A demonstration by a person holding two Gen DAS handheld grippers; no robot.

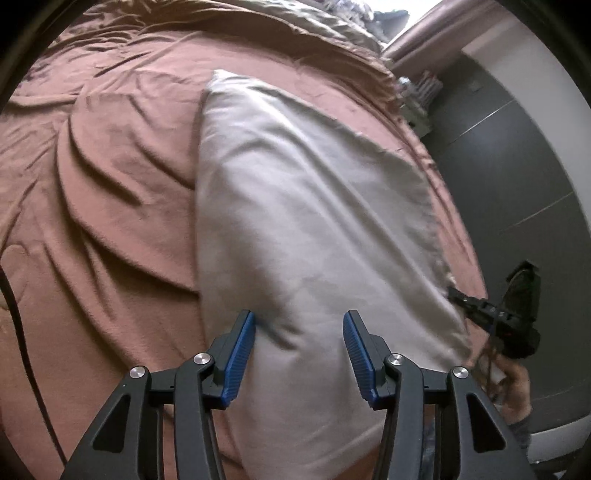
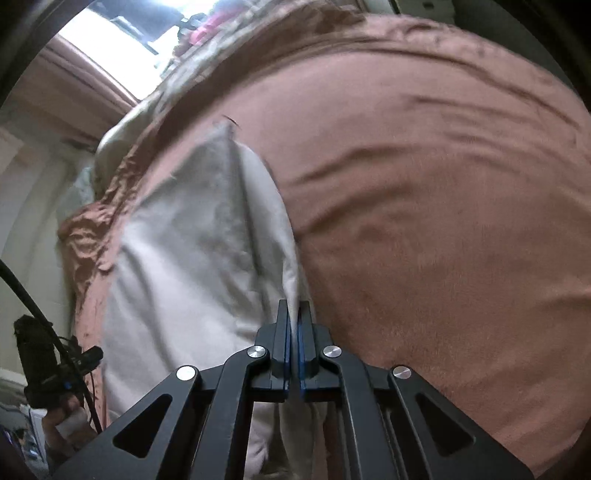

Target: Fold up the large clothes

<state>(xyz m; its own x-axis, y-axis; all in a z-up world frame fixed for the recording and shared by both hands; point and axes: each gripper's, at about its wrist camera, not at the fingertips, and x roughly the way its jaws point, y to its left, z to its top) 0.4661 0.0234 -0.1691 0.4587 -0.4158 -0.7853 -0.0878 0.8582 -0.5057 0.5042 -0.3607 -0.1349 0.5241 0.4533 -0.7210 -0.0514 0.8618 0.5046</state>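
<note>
A large pale grey cloth [image 1: 306, 206] lies spread lengthwise on a rust-pink bedspread [image 1: 110, 184]. My left gripper [image 1: 299, 317] hangs over the cloth's near end, open. The cloth runs between and under the blue pads [image 1: 238, 354], and the left pad touches a wrinkle at its edge. In the right wrist view the cloth [image 2: 184, 258] is gathered into a ridge. My right gripper [image 2: 294, 306] is shut on that ridge's near edge. The right gripper [image 1: 491, 314] also shows at the cloth's right corner in the left wrist view, and the left gripper [image 2: 55, 369] appears low left in the right wrist view.
The wrinkled bedspread [image 2: 443, 221] covers the whole bed. Crumpled beige bedding [image 1: 314, 26] lies at its far end. A dark grey wall [image 1: 498, 166] runs along the bed's right side, with a bright window [image 2: 110, 29] beyond. A black cable [image 2: 22, 291] hangs by a hand [image 1: 517, 387].
</note>
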